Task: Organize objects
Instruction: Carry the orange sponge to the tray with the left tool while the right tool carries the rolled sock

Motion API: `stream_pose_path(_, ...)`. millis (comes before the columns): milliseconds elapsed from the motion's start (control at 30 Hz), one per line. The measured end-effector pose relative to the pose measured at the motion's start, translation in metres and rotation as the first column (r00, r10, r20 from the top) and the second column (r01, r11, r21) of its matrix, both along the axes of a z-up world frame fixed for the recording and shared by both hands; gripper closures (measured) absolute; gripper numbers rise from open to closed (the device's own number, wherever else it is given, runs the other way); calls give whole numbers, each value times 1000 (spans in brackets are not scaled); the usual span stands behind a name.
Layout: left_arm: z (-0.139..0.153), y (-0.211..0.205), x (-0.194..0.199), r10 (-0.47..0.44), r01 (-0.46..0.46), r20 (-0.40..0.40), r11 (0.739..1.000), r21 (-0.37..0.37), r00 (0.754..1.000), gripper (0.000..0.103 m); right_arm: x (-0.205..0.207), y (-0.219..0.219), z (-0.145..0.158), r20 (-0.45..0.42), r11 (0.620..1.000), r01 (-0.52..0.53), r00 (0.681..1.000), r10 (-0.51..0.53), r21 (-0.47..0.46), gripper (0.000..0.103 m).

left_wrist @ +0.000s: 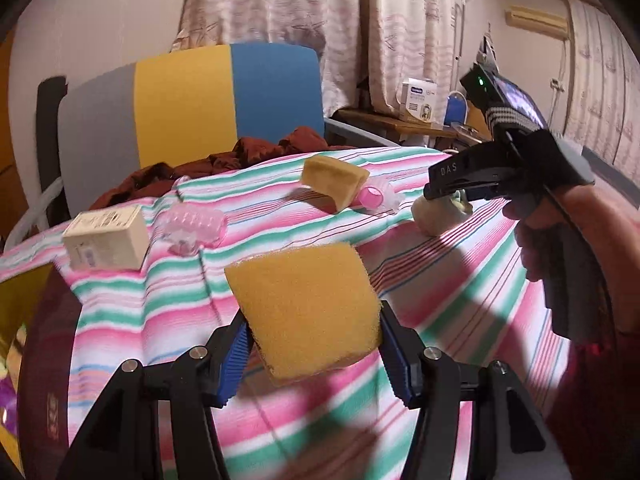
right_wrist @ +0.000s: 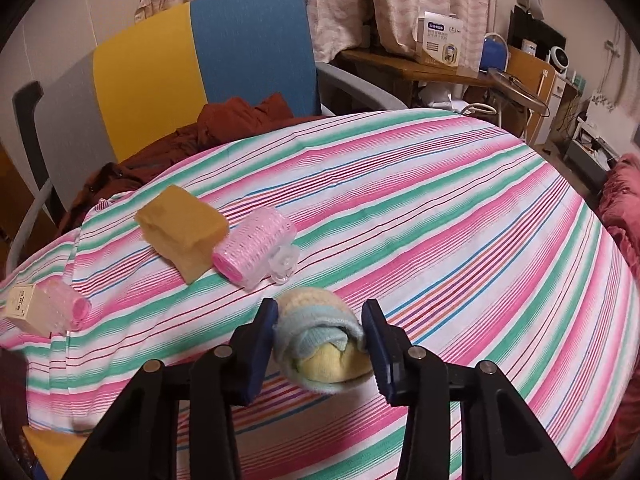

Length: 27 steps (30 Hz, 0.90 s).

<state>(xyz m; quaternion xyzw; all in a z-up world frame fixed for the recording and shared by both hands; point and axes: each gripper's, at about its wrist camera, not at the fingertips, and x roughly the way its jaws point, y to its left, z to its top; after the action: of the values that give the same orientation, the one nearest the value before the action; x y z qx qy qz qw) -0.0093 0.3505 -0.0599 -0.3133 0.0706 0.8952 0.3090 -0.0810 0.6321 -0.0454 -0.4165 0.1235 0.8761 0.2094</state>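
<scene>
My left gripper (left_wrist: 312, 344) is shut on a yellow sponge (left_wrist: 304, 304) and holds it above the striped tablecloth (left_wrist: 460, 280). My right gripper (right_wrist: 322, 334) has its blue pads on both sides of a rolled pastel sock ball (right_wrist: 320, 344) resting on the cloth; in the left wrist view the right gripper (left_wrist: 448, 196) is at the sock ball (left_wrist: 436, 214). A second tan sponge (right_wrist: 182, 226) lies next to a pink hair roller (right_wrist: 254, 248). Another pink roller (left_wrist: 196, 226) and a small cream box (left_wrist: 106, 238) lie at the left.
A grey, yellow and blue chair (right_wrist: 180, 60) with a brown garment (right_wrist: 224, 120) stands behind the table. A dark red container edge (left_wrist: 44, 360) is at my lower left. A wooden desk with a carton (right_wrist: 440, 40) is at the back right.
</scene>
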Motion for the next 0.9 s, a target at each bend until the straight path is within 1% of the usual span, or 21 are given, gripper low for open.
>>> stream_pose_path(100,-1,-15,7,8,-9,23,1000,21,1000,44,-1,-3,0,5,1000,-13,1000,13,11,62)
stream_pose_path(167,-5,-22,11,12,-12,32,1000,15,999,44,-1,-4,-2,16,999,-29,999,29,20,61)
stream_pose_path(233,-13,-28,14,14,-14,43,1000,-3,999,44,-1,-5,-3,20,999,-22,1000,21,27,56)
stream_pose_path(267,-15,-30,15,18,-18,51,1000,-6,999,44,-1,-4,-4,23,1000,-17,1000,17,25,47)
stream_pose_path(300,-18,-33,13,27,-27,69,1000,-3,997,44,-3,-3,-7,37,1000,-16,999,15,23,44)
stream_pose_path(367,-21,-38,9,42,-43,95,999,12,995,44,-5,0,-13,57,1000,-17,998,16,22,42)
stream_pose_path(467,-21,-42,4,53,-57,117,998,30,992,44,-9,5,-22,81,999,-25,996,28,-44,43)
stream_pose_path(533,-21,-43,3,50,-54,117,998,30,992,44,-9,7,-28,95,996,-26,995,33,-82,48)
stream_pose_path(667,-18,-46,6,38,-43,112,998,36,993,44,-6,4,-24,82,997,-31,996,37,-74,52)
stream_pose_path(767,-14,-51,9,32,-38,111,998,51,993,44,-3,2,-17,34,994,-46,998,49,-97,52)
stream_pose_path(900,-5,-61,11,32,-41,109,996,80,994,44,-1,-8,-9,-8,995,-77,997,76,-69,52)
